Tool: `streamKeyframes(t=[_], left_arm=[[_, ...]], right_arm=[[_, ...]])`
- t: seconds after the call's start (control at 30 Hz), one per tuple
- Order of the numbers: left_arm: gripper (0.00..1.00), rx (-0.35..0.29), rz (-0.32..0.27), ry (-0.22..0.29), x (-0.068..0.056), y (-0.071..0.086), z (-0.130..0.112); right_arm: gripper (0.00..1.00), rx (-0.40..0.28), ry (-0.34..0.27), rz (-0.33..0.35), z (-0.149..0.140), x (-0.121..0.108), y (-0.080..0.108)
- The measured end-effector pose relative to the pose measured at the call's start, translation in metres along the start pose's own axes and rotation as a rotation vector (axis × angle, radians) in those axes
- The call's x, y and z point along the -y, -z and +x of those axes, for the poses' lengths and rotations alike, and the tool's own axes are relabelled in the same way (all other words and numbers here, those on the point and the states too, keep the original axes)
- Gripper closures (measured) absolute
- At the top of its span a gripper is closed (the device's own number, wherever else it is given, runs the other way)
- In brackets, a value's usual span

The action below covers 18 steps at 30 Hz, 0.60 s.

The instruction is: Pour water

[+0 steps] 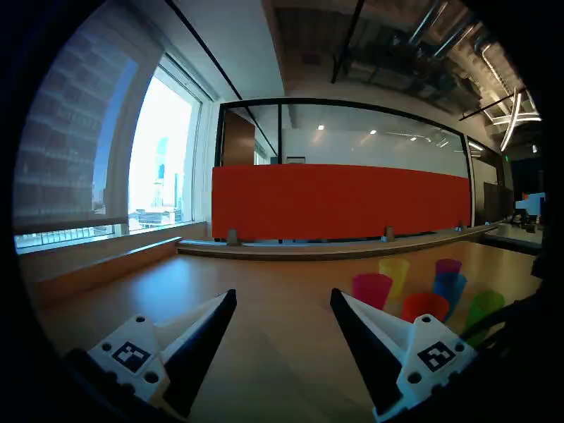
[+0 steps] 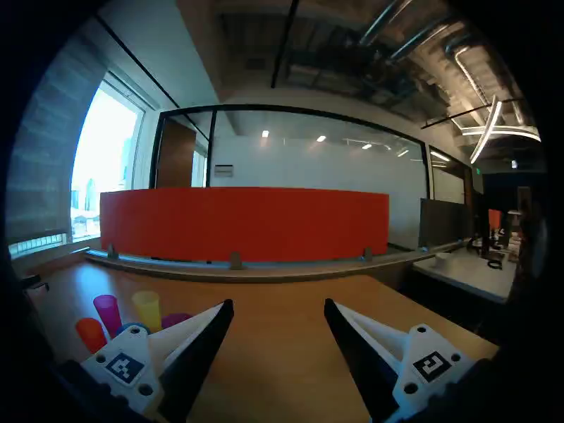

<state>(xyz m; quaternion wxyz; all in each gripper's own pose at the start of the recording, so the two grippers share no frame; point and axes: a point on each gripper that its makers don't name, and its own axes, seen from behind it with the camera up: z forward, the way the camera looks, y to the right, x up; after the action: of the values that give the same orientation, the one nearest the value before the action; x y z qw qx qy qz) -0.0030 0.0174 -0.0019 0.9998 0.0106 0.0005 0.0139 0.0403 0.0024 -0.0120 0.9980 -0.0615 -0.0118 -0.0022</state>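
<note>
A cluster of coloured plastic cups stands on the wooden table. In the left gripper view they sit to the right: a pink cup [image 1: 371, 290], a yellow cup [image 1: 394, 273], an orange cup [image 1: 425, 307], a blue cup [image 1: 449, 288], a purple cup [image 1: 448, 266] and a green cup [image 1: 486, 307]. My left gripper [image 1: 282, 310] is open, to the left of and short of them, holding nothing. In the right gripper view the orange cup [image 2: 91, 333], pink cup [image 2: 108, 314], yellow cup [image 2: 148, 309] and purple cup [image 2: 174, 320] stand at the lower left, partly behind my left finger. My right gripper [image 2: 278, 317] is open and holds nothing.
A red divider panel [image 1: 338, 201] runs along the table's far edge. Bright windows [image 1: 158, 169] line the left wall. A grey desk [image 2: 469, 271] with small items lies to the right, beyond the table's edge. Bare wood stretches ahead of both grippers.
</note>
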Motion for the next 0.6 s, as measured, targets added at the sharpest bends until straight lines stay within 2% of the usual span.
streamKeyframes(t=[0.6], left_arm=[[0.01, 0.001, -0.007, -0.004, -0.0026, 0.0005, -0.0025]], right_arm=[[0.00, -0.019, 0.000, 0.006, 0.0006, 0.0009, 0.0010]])
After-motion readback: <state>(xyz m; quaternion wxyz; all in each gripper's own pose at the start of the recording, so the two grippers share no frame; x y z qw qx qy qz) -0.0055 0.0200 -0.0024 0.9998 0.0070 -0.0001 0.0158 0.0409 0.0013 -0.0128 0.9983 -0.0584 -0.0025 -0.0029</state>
